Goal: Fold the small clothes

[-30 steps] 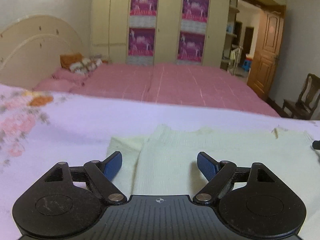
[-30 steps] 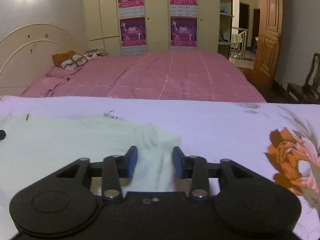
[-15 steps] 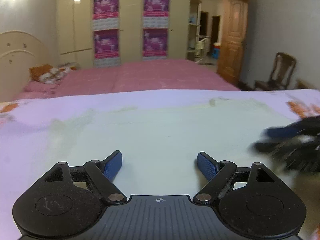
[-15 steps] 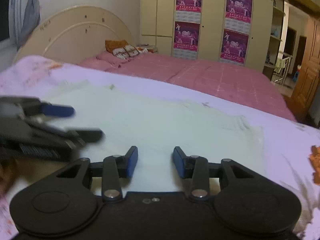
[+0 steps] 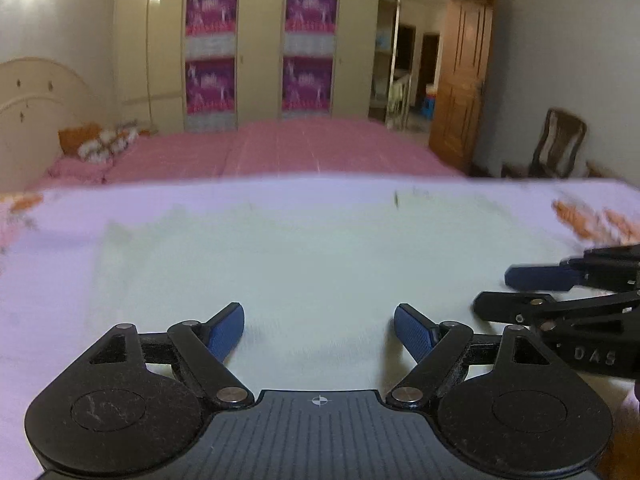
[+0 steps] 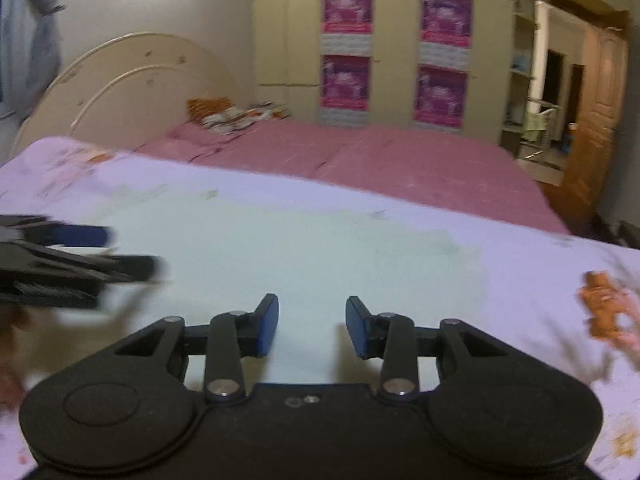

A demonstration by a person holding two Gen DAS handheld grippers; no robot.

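Note:
A pale green knitted garment (image 5: 320,256) lies flat on a lilac floral sheet (image 5: 48,280); it also shows in the right wrist view (image 6: 304,256). My left gripper (image 5: 319,332) is open and empty above the garment's near middle. My right gripper (image 6: 312,326) is open and empty above the garment's near part. The right gripper shows at the right edge of the left wrist view (image 5: 532,288). The left gripper shows blurred at the left edge of the right wrist view (image 6: 100,252).
A pink bed (image 5: 280,148) with pillows (image 5: 96,144) lies beyond the sheet. A cream headboard (image 6: 132,88), a wardrobe with purple posters (image 5: 260,48), a wooden door (image 5: 460,92) and a chair (image 5: 560,144) stand behind.
Both grippers have swung from the garment's outer edges toward its middle and now face each other side by side. The right gripper's jaws have opened wider.

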